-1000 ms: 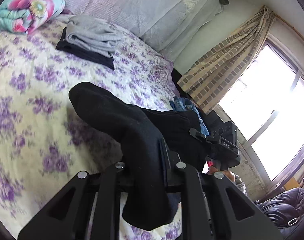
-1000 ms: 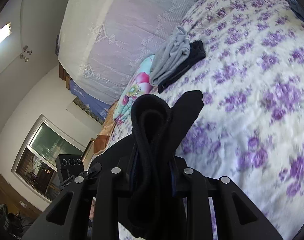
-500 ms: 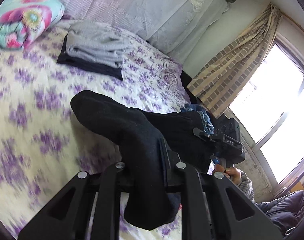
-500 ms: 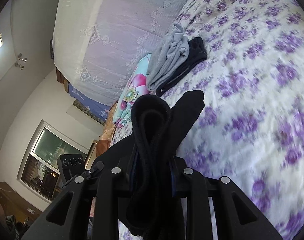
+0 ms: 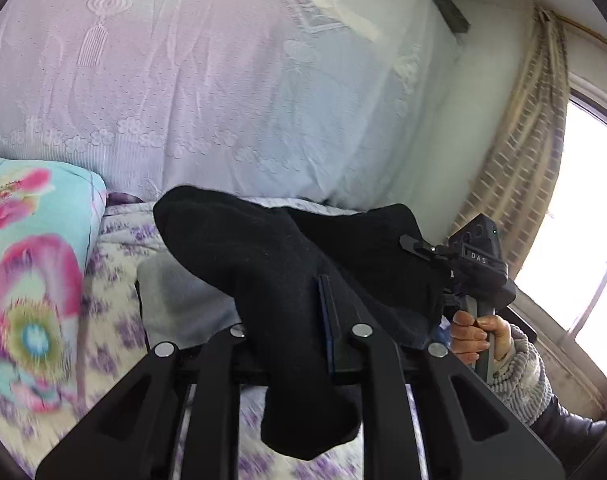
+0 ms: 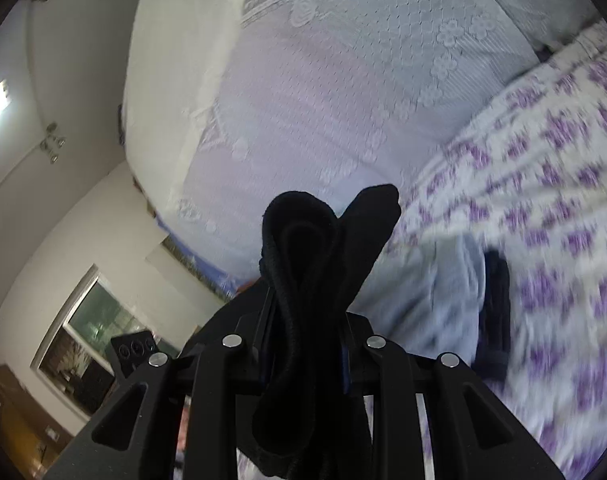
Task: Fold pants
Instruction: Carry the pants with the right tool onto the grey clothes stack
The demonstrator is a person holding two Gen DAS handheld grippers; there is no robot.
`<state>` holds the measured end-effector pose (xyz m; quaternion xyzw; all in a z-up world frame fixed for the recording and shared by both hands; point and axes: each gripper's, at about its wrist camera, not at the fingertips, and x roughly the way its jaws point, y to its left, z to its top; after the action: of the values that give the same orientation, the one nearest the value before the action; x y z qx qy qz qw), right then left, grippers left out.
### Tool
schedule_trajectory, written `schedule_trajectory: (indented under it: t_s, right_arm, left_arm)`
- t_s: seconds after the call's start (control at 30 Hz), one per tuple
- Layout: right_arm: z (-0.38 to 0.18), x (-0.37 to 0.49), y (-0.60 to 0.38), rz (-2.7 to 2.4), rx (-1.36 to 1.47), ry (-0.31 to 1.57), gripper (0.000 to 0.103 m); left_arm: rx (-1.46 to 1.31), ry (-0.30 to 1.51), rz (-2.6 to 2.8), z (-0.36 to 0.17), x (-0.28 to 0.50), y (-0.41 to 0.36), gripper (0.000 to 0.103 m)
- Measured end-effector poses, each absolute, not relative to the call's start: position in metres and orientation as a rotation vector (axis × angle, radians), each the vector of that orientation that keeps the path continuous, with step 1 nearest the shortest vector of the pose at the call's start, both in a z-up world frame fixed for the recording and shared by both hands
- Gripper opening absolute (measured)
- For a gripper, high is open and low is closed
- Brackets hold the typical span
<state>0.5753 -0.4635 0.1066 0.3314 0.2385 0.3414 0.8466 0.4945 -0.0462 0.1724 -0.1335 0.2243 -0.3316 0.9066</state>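
The folded black pants (image 5: 287,272) hang in the air between my two grippers, above the bed. My left gripper (image 5: 299,320) is shut on one end of the folded bundle. My right gripper (image 6: 303,320) is shut on the other end, where the black pants (image 6: 315,248) bunch up thickly between the fingers. In the left wrist view the right gripper's body (image 5: 475,268) and the hand holding it show at the right. A stack of folded grey and dark clothes (image 6: 443,296) lies on the bed just below and beyond the pants, also in the left wrist view (image 5: 179,300).
The bed has a white sheet with purple flowers (image 6: 551,184). A floral turquoise and pink pillow (image 5: 31,280) lies at the left. A white lace cover (image 5: 223,92) rises behind the bed. A curtain (image 5: 519,160) and bright window are at the right.
Both grippers have carried the folded pants forward across the bed towards the headboard and the stack of folded clothes, which now sits directly below. Both grips stay shut.
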Motion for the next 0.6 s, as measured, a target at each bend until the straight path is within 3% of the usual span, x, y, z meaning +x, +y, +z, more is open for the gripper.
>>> schedule_trajectory:
  t_s: [0.13, 0.23, 0.27, 0.3, 0.37, 0.5, 0.53, 0.6]
  right_arm:
    - [0.063, 0.657, -0.462, 0.631, 0.731, 0.622, 0.025]
    - [-0.003, 0.691, -0.464, 0.486, 0.733, 0.759, 0.027]
    - [-0.022, 0.694, -0.472, 0.491, 0.800, 0.747, 0.032]
    - [-0.030, 0.695, -0.476, 0.515, 0.849, 0.731, 0.047]
    - [-0.035, 0.691, -0.479, 0.510, 0.836, 0.721, 0.060]
    - [-0.028, 0.685, -0.481, 0.470, 0.780, 0.736, 0.077]
    - [-0.026, 0.682, -0.481, 0.464, 0.793, 0.734, 0.077]
    - [-0.012, 0.667, -0.485, 0.431, 0.794, 0.669, 0.077]
  left_arm:
    - [-0.333, 0.561, -0.635, 0.130, 0.575, -0.036, 0.017]
    - [-0.382, 0.746, -0.549, 0.058, 0.626, -0.034, 0.021]
    - [-0.440, 0.792, -0.549, 0.029, 0.637, -0.030, 0.028]
    - [-0.498, 0.761, -0.576, 0.020, 0.636, -0.024, 0.030]
    - [-0.554, 0.719, -0.614, 0.016, 0.634, -0.016, 0.032]
    - [-0.507, 0.724, -0.592, 0.021, 0.628, -0.020, 0.037]
    - [-0.490, 0.723, -0.574, 0.025, 0.624, -0.022, 0.040]
    - [-0.442, 0.702, -0.513, 0.035, 0.607, -0.028, 0.072]
